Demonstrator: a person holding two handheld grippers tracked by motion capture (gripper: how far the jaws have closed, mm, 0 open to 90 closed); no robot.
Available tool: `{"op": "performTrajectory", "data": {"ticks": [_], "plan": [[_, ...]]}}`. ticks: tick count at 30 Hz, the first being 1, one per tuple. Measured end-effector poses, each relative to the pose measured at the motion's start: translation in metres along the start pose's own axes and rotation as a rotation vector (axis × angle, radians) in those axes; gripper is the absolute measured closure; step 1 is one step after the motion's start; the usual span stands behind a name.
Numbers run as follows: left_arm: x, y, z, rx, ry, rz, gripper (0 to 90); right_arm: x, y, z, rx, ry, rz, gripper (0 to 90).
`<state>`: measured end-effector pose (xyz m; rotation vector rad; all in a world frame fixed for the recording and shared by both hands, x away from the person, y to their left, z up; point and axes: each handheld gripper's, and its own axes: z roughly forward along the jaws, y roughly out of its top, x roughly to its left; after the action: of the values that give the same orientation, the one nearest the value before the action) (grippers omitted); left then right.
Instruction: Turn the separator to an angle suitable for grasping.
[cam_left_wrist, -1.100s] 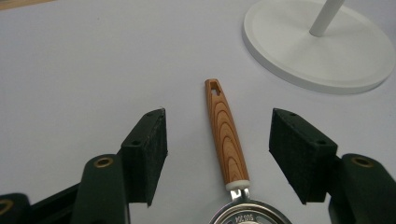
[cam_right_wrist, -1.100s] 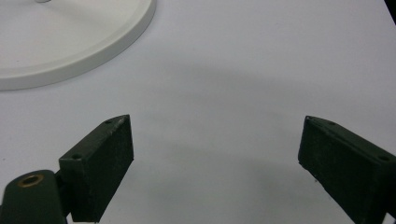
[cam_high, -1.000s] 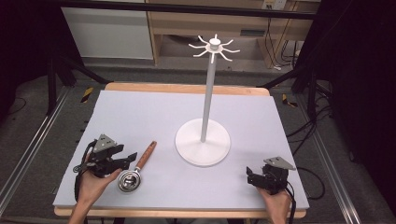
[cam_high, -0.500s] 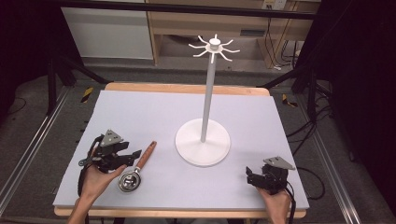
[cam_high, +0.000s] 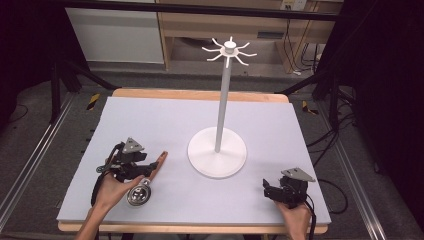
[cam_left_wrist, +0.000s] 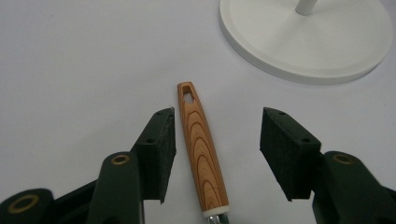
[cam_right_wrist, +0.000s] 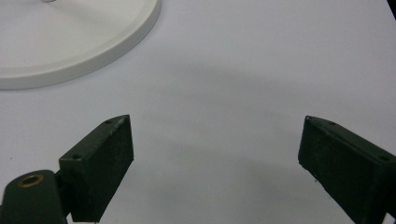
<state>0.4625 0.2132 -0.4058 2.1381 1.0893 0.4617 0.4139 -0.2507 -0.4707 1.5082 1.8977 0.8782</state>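
A utensil with a round metal bowl (cam_high: 137, 194) and a wooden handle (cam_left_wrist: 201, 149) lies flat on the pale mat, left of the white stand's base. My left gripper (cam_left_wrist: 217, 149) straddles the handle from the bowl end. Its jaws have just been closing with the handle between them. The pads stand apart from the wood, one close beside it, the other farther off. In the high view this left gripper (cam_high: 147, 167) sits low at the front left. At the front right my right gripper (cam_high: 267, 190) rests open, and its own view (cam_right_wrist: 215, 158) has bare mat between its jaws.
A white stand rises mid-table, with a round base (cam_high: 217, 159), a thin pole (cam_high: 222, 100) and a ring of hooks (cam_high: 229, 50) on top. Its base (cam_left_wrist: 303, 42) lies just beyond the handle's tip. The mat's front edge (cam_high: 190, 220) runs near both hands.
My left gripper has slid to the right onto the wooden handle, and its jaws have narrowed around it. The utensil and the right gripper have stayed where they were.
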Motion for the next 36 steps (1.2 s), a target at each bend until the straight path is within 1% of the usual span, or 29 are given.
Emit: {"op": "performTrajectory", "data": {"ticks": [1,5,9,10,11,12,13,16,20,22,23,24,26,27,29,32,34,36], "plan": [[0.000,0.000,0.001,0.009,-0.001,0.006,45.3,0.000,0.000,0.000,-0.001,0.001,0.000,10.8],[0.001,0.001,0.005,0.020,0.000,0.000,46.1,0.000,0.000,0.000,0.001,0.003,0.001,10.7],[0.001,0.002,0.011,0.049,-0.001,-0.001,46.4,-0.001,0.000,0.000,0.002,0.002,0.002,10.7],[0.002,0.002,0.014,0.063,0.001,0.000,46.5,-0.001,0.000,0.000,0.003,0.002,0.003,10.7],[0.002,0.002,0.014,0.063,0.001,0.000,46.6,-0.001,0.000,0.000,0.003,0.002,0.003,10.7],[0.002,0.002,0.017,0.074,0.004,0.000,46.5,-0.001,0.000,0.000,0.003,0.003,0.002,10.7],[0.002,0.002,0.017,0.074,0.004,0.000,46.5,-0.001,0.000,0.000,0.004,0.005,0.003,10.7],[0.002,0.003,0.021,0.094,0.006,0.001,46.8,-0.001,0.000,0.000,0.004,0.006,0.002,10.8],[0.001,0.003,0.026,0.122,0.010,0.012,47.7,-0.002,0.000,0.000,0.005,0.007,0.003,10.7],[0.001,0.002,0.028,0.135,0.013,0.017,48.2,-0.002,0.000,0.000,0.005,0.008,0.003,10.7],[0.000,0.001,0.029,0.135,0.010,0.008,48.6,-0.002,0.000,0.000,0.006,0.008,0.005,10.7],[0.000,0.001,0.031,0.142,0.012,0.009,48.9,-0.002,0.000,0.001,0.005,0.007,0.003,10.7],[0.000,0.000,0.033,0.164,0.014,0.015,49.5,-0.002,0.000,0.001,0.006,0.009,0.000,10.8],[0.000,0.000,0.033,0.164,0.014,0.015,49.7,-0.002,0.000,0.001,0.007,0.009,0.000,10.7],[0.001,-0.001,0.037,0.186,0.017,0.019,49.8,-0.002,0.000,0.001,0.008,0.010,0.002,10.7],[0.002,-0.003,0.041,0.205,0.019,0.016,51.1,-0.002,0.000,0.001,0.009,0.011,0.002,10.7],[0.002,-0.004,0.044,0.210,0.019,0.008,52.3,-0.002,0.000,0.001,0.011,0.011,0.001,10.8],[0.003,-0.006,0.046,0.222,0.012,0.007,53.5,-0.002,0.000,0.001,0.011,0.012,0.001,10.7]]}}
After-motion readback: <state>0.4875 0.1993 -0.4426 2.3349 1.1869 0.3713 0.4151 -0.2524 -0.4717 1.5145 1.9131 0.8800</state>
